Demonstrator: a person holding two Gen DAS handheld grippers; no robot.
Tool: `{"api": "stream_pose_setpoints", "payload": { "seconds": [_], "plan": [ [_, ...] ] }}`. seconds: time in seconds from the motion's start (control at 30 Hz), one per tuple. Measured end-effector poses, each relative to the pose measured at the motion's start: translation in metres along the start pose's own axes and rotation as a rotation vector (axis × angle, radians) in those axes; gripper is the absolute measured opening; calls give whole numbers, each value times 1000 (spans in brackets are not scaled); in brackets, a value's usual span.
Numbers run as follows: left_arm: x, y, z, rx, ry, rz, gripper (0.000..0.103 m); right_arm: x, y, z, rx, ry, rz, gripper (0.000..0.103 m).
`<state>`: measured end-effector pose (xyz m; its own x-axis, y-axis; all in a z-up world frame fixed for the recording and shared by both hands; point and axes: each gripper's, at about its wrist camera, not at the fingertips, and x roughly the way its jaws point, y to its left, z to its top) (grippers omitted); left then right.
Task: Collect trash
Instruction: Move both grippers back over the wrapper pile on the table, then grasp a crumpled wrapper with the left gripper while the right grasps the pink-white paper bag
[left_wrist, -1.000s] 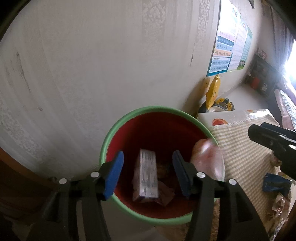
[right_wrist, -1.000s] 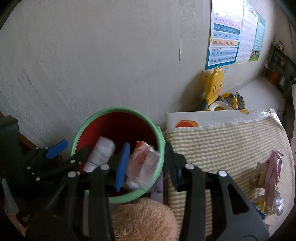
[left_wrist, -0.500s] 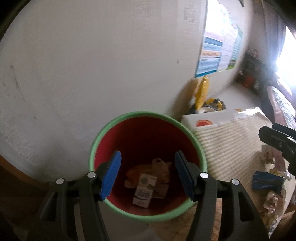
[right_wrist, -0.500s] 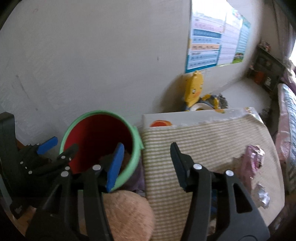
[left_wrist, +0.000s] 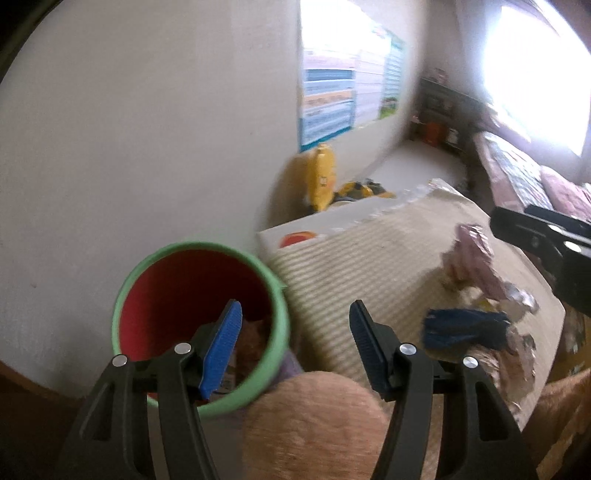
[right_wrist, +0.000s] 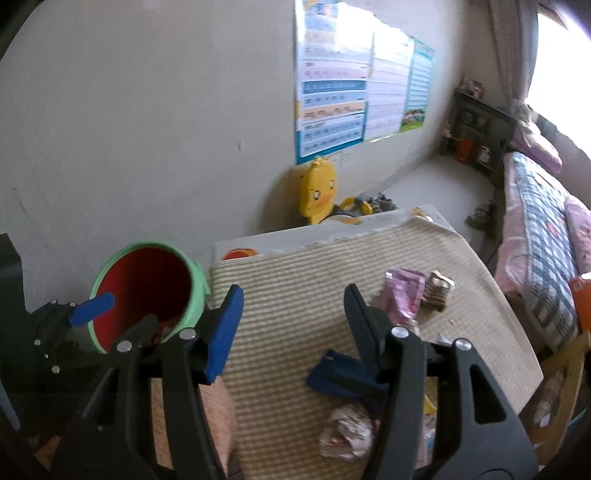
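A: Where do both jaws stand?

B: The left gripper (left_wrist: 295, 332) is parted with nothing between its blue pads; the right gripper (right_wrist: 293, 325) is likewise parted and bare, and its jaws have just been opening; no scrap sits between them.

A: And the trash?

B: Some already lies in the red bin (right_wrist: 144, 291) with the green rim, which stands off the tabletop's left edge; the rest is scattered on the striped tabletop (right_wrist: 295, 280) toward its right and near edges.

A: Which piece lies closest?

B: I'd judge the dark blue wrapper (right_wrist: 340, 373); in the right wrist view it lies just below and ahead of the right jaws, partly under the right-hand pad, its long axis running roughly across the jaws rather than along them; the crumpled foil ball (right_wrist: 347, 432) sits nearer the near edge; the pink pouch (right_wrist: 400, 299) and a small brown packet (right_wrist: 437, 291) lie further in, toward the right edge.

A: Which hand is nearer?

B: The right, I think; the left gripper hangs near the bin's rim, and from there the blue wrapper (left_wrist: 461, 328) lies off to its right.

A: Any writing to read?

B: None I can make out; the wall poster (right_wrist: 332, 96) shows coloured rows, but its print is too small; the wrappers are too blurred.
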<state>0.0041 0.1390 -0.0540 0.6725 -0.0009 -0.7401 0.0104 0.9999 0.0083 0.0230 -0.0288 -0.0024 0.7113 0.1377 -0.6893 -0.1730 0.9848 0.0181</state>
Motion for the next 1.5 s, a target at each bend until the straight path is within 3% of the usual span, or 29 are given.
{"api": "stream_pose_setpoints", "payload": {
  "seconds": [0.27, 0.33, 0.5, 0.67, 1.1, 1.2, 1.33, 1.5],
  "plan": [
    [-20, -65, -2, 132, -14, -42, 58, -29, -59, -15, 85, -36, -52, 55],
    [-27, -82, -2, 173, -27, -48, 58, -34, -76, -18, 90, -34, -70, 67],
    [-40, -111, -2, 253, -54, -59, 58, -27, -119, -48, 97, 65, -138, 71],
    [-49, -131, -2, 307, -69, -59, 58, -14, -164, -76, 232, 155, -146, 71],
    [-54, -143, 0, 336, -87, -59, 58, 1, -152, -87, 211, 222, -92, 74],
    [-52, -140, 1, 326, -85, -61, 58, 8, -150, -89, 203, 259, -81, 80],
    [-49, -136, 0, 314, -76, -61, 58, 25, -135, -99, 153, 330, -70, 81],
    [-33, -125, -4, 287, -26, -76, 58, 30, -134, -102, 143, 350, -76, 81]
  ]
}}
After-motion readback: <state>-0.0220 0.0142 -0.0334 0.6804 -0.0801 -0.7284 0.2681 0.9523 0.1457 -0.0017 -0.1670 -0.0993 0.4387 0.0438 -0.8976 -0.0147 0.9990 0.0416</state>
